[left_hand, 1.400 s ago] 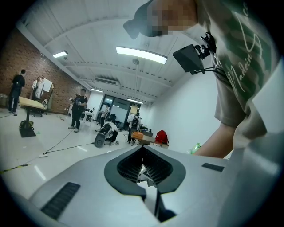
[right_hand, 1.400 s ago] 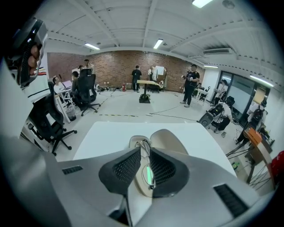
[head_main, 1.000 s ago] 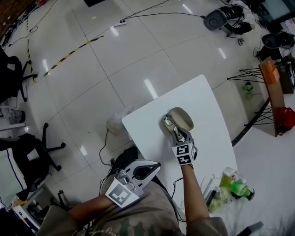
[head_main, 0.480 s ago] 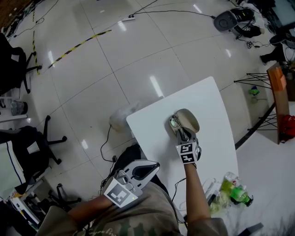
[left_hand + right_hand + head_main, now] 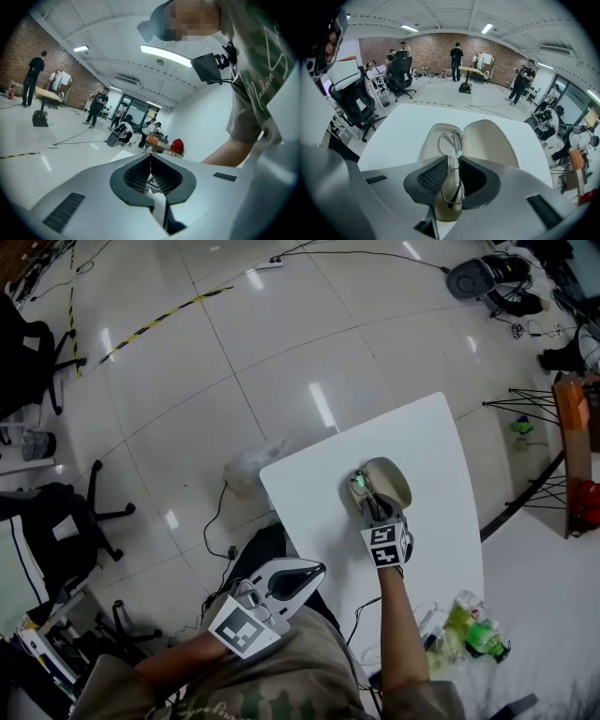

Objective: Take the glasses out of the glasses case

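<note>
A beige glasses case [image 5: 392, 482] lies open on the white table [image 5: 422, 437], lid folded to the right. In the right gripper view the case [image 5: 487, 140] holds thin wire-framed glasses [image 5: 451, 143] in its left half. My right gripper [image 5: 452, 164] reaches into that half, and its jaws stand close together on the near lens and rim. From the head view the right gripper [image 5: 368, 498] covers the near end of the glasses [image 5: 359, 486]. My left gripper [image 5: 305, 570] hangs off the table by the person's waist; its jaws meet with nothing between them [image 5: 150, 161].
A crumpled plastic bag [image 5: 251, 465] lies on the floor by the table's left corner. Green bottles and a bag [image 5: 469, 624] sit to the right of the person. Office chairs [image 5: 56, 531] stand at far left, and cables cross the tiled floor.
The head camera has shifted slightly. The right gripper stays at the case's left half over the glasses; the left gripper has not moved.
</note>
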A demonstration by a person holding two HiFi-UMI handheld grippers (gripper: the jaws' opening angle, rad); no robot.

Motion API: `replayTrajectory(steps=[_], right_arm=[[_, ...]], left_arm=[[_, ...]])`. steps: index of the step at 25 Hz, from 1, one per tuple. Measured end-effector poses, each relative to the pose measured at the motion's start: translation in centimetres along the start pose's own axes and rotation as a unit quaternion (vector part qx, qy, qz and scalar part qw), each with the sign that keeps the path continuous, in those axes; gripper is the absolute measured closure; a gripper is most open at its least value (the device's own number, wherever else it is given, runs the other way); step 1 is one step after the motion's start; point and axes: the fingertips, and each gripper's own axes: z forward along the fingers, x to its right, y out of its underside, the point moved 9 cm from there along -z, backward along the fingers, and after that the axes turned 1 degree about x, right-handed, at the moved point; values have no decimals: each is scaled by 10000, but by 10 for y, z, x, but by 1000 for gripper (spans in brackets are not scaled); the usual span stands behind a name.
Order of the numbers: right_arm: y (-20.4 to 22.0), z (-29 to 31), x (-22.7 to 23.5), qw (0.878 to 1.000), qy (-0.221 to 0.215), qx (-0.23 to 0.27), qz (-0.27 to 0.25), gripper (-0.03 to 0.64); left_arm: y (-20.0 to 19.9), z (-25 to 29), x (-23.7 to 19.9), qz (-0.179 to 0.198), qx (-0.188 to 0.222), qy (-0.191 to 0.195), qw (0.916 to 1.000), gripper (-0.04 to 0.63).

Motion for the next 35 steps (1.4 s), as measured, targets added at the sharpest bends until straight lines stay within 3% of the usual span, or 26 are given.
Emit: replayTrajectory(steps=[11,17,26,31,35], right_arm=[[-9,7,2,9988,130,-239,-412,560],[-10,8,4,9985,62,-288,-466,560],[-12,10,3,9930,-71,-657,-975,560],[-12,11,5,9935,-115,-621,-942,560],[-11,11,6,9938,-110,-585,-940,560]], left_arm=[[5,0,-1,-4,21,-7,10000,586],[7,1,0,-80,47,-16,10000,586],[6,5,-1,-32,44,-59,10000,586],[7,10,2,54,55,-89,9999,586],[14,15,-3,-147,11,-216,9997,586]])
